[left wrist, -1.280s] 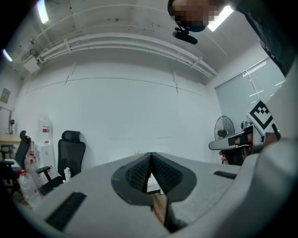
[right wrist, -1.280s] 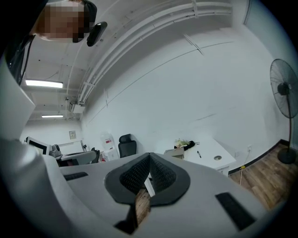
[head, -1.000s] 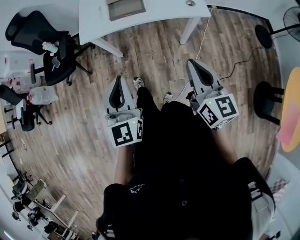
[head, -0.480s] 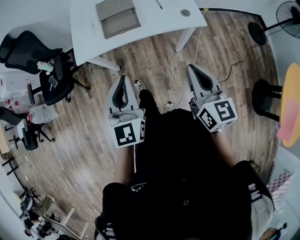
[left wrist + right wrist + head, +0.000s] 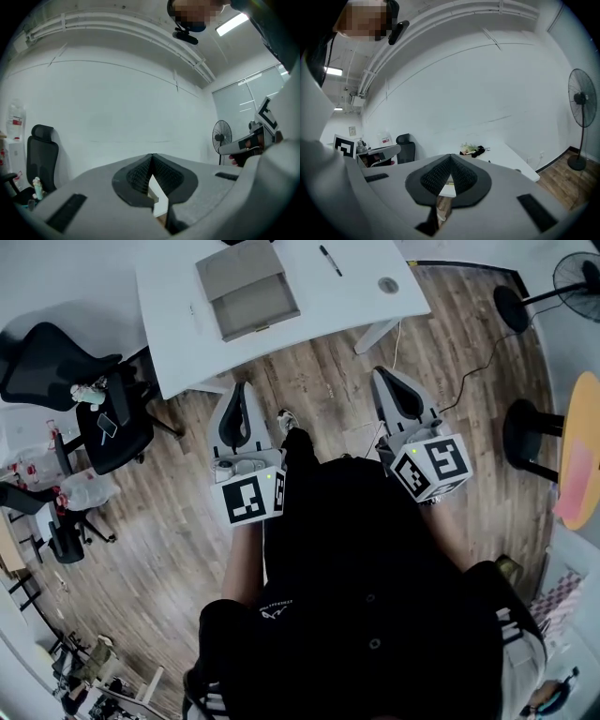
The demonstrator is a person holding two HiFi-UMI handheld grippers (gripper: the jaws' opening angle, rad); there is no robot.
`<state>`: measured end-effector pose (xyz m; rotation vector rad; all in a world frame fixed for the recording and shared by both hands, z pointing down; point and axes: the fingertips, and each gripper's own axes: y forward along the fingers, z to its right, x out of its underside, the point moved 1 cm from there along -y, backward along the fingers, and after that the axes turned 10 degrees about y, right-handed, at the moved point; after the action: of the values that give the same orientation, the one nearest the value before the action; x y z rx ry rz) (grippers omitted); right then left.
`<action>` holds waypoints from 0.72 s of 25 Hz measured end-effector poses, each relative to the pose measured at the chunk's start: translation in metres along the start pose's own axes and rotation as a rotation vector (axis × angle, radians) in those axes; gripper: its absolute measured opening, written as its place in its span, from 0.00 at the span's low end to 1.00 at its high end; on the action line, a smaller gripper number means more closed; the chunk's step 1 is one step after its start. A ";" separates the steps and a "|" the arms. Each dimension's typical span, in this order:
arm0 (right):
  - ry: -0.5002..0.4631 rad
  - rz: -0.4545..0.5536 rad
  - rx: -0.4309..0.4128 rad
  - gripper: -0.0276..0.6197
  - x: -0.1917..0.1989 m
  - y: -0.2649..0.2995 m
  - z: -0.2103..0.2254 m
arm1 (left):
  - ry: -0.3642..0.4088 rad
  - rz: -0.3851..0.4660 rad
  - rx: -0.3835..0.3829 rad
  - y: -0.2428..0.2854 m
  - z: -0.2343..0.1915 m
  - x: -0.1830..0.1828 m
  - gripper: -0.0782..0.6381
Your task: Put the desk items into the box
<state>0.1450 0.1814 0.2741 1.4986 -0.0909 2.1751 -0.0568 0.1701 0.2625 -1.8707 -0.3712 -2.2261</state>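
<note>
A flat grey-brown box (image 5: 247, 289) lies on the white desk (image 5: 178, 296) at the top of the head view. A black pen (image 5: 330, 261) and a small round grey item (image 5: 388, 284) lie on the desk to the box's right. My left gripper (image 5: 242, 390) and right gripper (image 5: 380, 374) are held over the wooden floor just short of the desk's front edge. Both are shut and hold nothing. In the left gripper view my left gripper (image 5: 152, 155) has its jaw tips meeting, as does my right gripper (image 5: 450, 155) in the right gripper view.
Black office chairs (image 5: 56, 371) stand left of the desk, one (image 5: 108, 423) carrying small items. A floor fan (image 5: 572, 277), a dark stool (image 5: 530, 442) and a yellow round table (image 5: 583, 456) are at the right. A cable (image 5: 469, 381) runs across the floor.
The desk has come further into the head view, so the box shows whole and the pen appears. Both grippers stay shut and now sit closer to the desk edge.
</note>
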 end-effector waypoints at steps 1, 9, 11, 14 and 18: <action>0.001 0.005 0.010 0.04 -0.003 0.010 -0.002 | 0.003 0.005 0.008 0.008 -0.009 -0.001 0.12; 0.028 0.021 0.106 0.04 -0.011 0.075 -0.002 | 0.013 0.020 0.075 0.060 -0.063 0.005 0.12; 0.033 0.033 0.123 0.04 -0.012 0.093 -0.003 | 0.015 0.016 0.089 0.070 -0.075 0.011 0.12; 0.039 0.050 0.145 0.04 -0.015 0.114 -0.005 | 0.018 0.008 0.113 0.082 -0.092 0.020 0.12; 0.034 0.062 0.182 0.04 -0.020 0.132 -0.001 | 0.015 0.007 0.140 0.097 -0.106 0.027 0.12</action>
<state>0.0932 0.0589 0.2851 1.5747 0.0747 2.3103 -0.1293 0.0440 0.2775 -1.7806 -0.5033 -2.1481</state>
